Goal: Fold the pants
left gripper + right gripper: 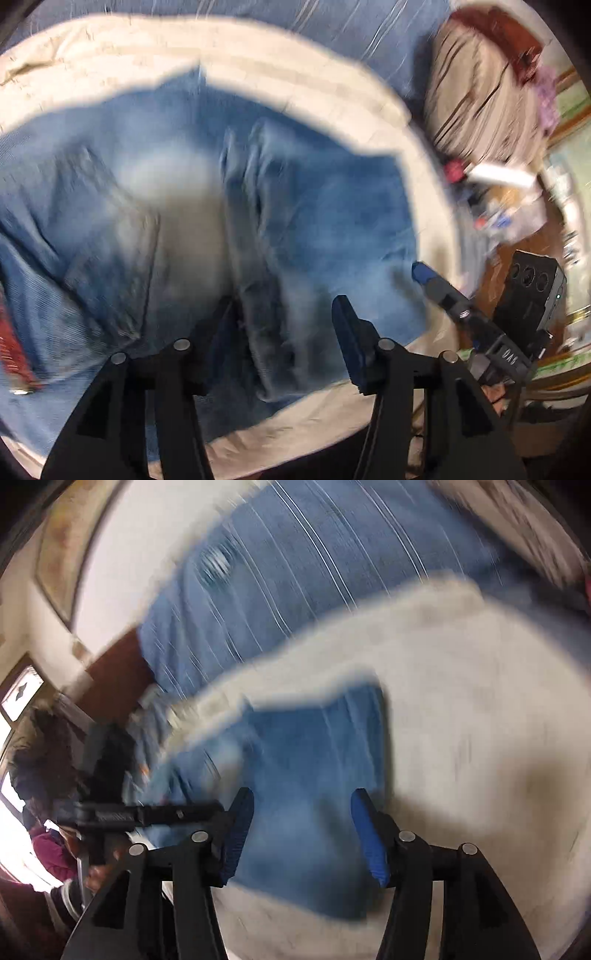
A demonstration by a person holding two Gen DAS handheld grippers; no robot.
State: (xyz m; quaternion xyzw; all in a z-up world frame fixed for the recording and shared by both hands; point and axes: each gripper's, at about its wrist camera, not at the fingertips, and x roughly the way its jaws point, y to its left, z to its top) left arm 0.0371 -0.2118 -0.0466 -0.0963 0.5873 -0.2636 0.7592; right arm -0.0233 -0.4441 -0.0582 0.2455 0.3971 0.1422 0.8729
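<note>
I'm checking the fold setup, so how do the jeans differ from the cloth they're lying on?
The jeans are blue denim with faded pale patches; the cloth is plain off-white. The jeans are bunched, with raised seams and wrinkles; the cloth lies mostly smooth. The jeans cover only the middle, while the cloth shows around their edges in both views. Both are soft fabric lying on the bed.
</note>
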